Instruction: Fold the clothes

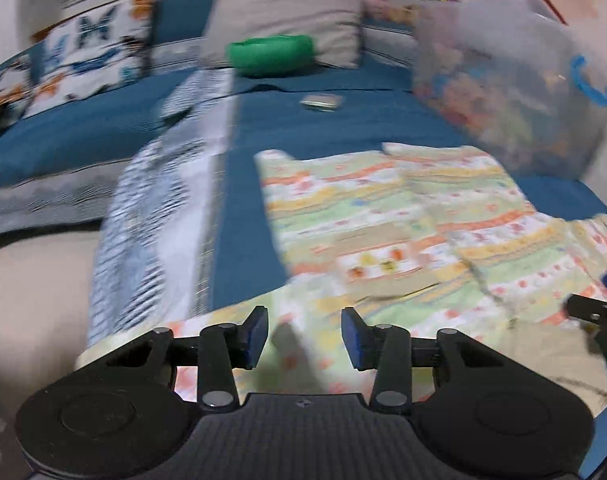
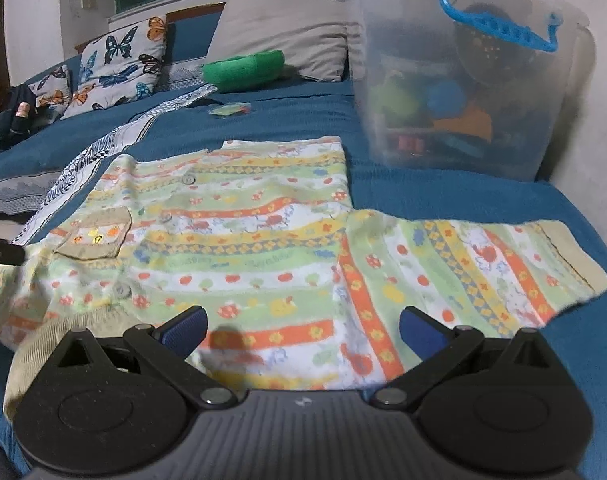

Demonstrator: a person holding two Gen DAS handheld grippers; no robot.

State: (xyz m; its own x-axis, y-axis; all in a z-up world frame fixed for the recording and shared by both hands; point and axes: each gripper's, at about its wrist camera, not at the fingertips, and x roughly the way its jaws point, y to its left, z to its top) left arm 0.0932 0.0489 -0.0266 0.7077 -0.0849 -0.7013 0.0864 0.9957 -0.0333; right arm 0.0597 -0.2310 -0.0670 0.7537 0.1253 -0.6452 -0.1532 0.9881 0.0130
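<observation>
The shirt (image 2: 239,240) lies spread flat on the bed (image 2: 443,200), front up, with striped bands of green, orange, yellow and white. One sleeve (image 2: 471,268) of the shirt stretches out to the side toward the wall, ending in a tan cuff. A tan pocket (image 2: 97,236) sits on the shirt's chest, and small buttons run down the shirt's middle.

The right hand-held gripper (image 2: 303,330) hovers over the shirt's near edge with its blue pads spread wide and nothing between them. The left hand-held gripper (image 1: 305,336) is over the shirt's near corner, at the other end from the sleeve; its pads stand partly apart and released, with shirt cloth seen below the gap but not pinched. That view is blurred.

Beyond the shirt, past its far hem, stands a clear bin (image 2: 463,80) with a blue handle, filled with coloured toys. A patterned black-and-white cloth (image 2: 103,148) lies just beside the shirt on the pocket side. Farther behind the shirt are a green cushion (image 2: 243,70), a grey pillow (image 2: 287,28) and a butterfly pillow (image 2: 119,64).
</observation>
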